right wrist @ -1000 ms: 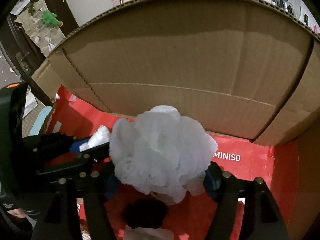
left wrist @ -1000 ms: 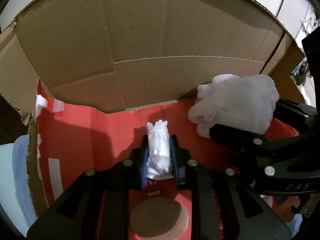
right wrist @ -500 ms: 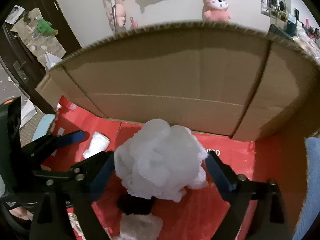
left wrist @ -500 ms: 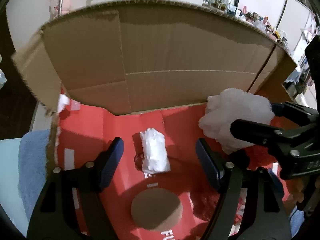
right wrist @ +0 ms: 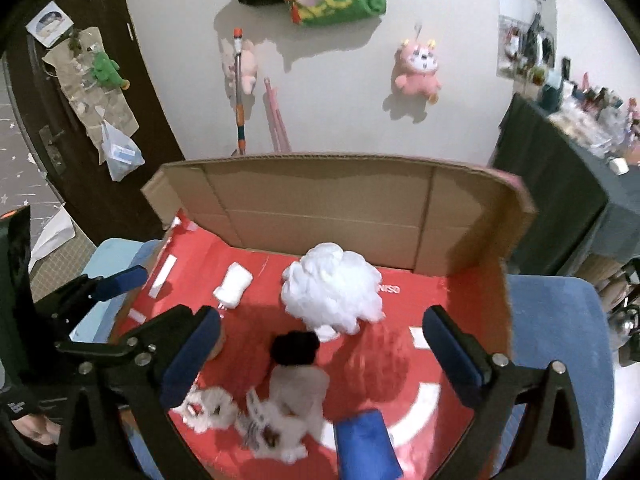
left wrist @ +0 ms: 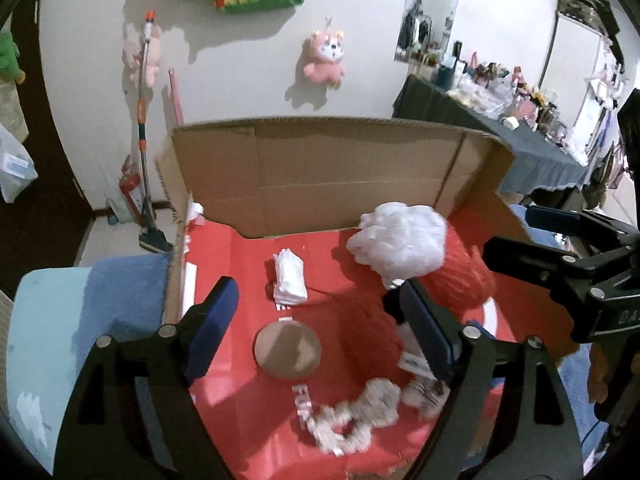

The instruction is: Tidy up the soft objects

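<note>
Gaping empty, both tongs (left wrist: pixel 316 304) (right wrist: pixel 320 340)

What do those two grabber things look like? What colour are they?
Both the left gripper and the right gripper are black frames with triangular cut-outs and round silver screws. Each finger ends in a dark blue pad. White letters mark the right one's side. No sleeves or cables show.
</note>
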A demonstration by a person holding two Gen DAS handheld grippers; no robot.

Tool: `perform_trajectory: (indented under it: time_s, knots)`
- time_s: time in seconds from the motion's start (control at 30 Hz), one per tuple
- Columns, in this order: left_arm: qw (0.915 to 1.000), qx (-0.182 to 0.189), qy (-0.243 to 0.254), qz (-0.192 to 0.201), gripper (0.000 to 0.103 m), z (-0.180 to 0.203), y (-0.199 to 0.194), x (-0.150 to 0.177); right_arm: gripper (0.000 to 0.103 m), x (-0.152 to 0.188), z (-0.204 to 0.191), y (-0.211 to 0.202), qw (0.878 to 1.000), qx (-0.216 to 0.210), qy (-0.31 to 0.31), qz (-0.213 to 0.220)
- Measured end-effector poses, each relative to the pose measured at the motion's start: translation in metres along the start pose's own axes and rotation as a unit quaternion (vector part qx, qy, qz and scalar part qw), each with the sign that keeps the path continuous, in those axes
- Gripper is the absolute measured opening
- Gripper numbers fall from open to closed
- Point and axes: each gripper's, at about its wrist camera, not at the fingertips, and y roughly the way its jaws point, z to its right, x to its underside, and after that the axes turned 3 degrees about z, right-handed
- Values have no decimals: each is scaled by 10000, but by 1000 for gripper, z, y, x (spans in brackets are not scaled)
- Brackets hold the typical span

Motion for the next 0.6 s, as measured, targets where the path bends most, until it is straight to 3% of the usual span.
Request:
perform_trajectory:
  time_s: [0.3, 0.6]
  knots:
    - [9971, -117, 51, 756, 93, 15, -52, 32, 103, 49, -3, -52, 9974, 396, -53, 602]
    - [9938, -360, -51, 1053, 94, 3, -59, 70, 103, 104, 9, -58, 9915, 763, 18, 1056]
